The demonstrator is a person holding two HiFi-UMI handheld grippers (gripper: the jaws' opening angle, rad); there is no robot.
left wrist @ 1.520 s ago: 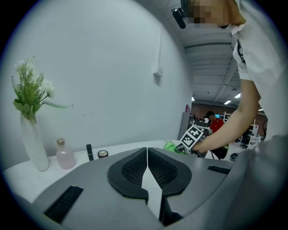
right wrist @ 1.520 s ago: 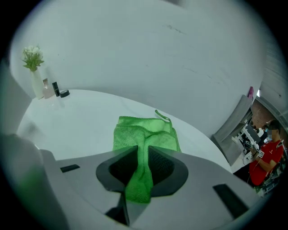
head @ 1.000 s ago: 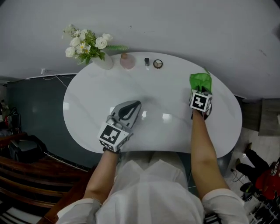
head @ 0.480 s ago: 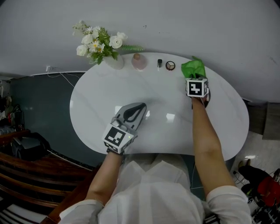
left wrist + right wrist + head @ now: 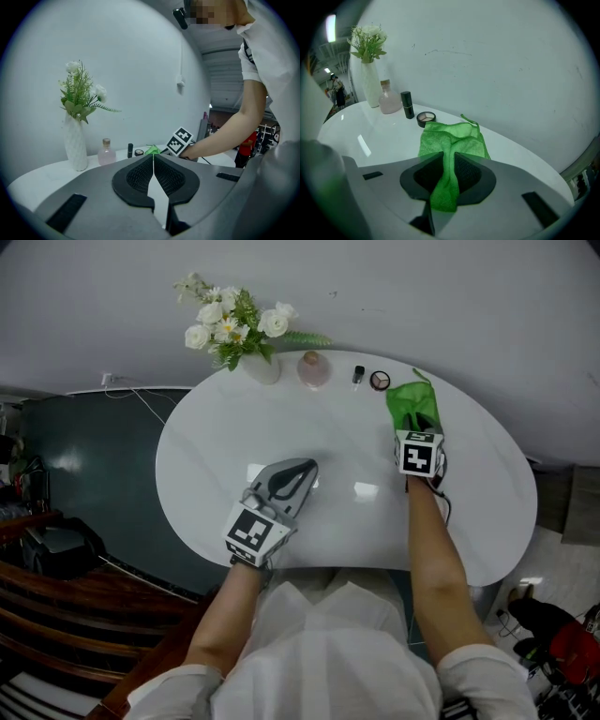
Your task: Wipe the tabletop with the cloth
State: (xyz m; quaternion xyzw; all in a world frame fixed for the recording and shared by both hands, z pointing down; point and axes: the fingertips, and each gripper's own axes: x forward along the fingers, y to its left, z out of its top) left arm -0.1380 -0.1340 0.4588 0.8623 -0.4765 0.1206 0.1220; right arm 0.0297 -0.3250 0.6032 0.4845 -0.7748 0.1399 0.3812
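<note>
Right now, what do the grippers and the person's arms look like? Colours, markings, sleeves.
The left gripper and right gripper share one build: broad grey shells, black ribbed pads lining the jaws. Each carries a white cube with black square markers. The person wears a white short-sleeved top; the forearms are bare.

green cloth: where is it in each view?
Head view: green cloth, table's far right side.
Left gripper view: small green patch just above the jaw tips, centre.
Right gripper view: centre, pinched between the jaws, spread ahead on the table.
Shared landmark: white flower vase.
</note>
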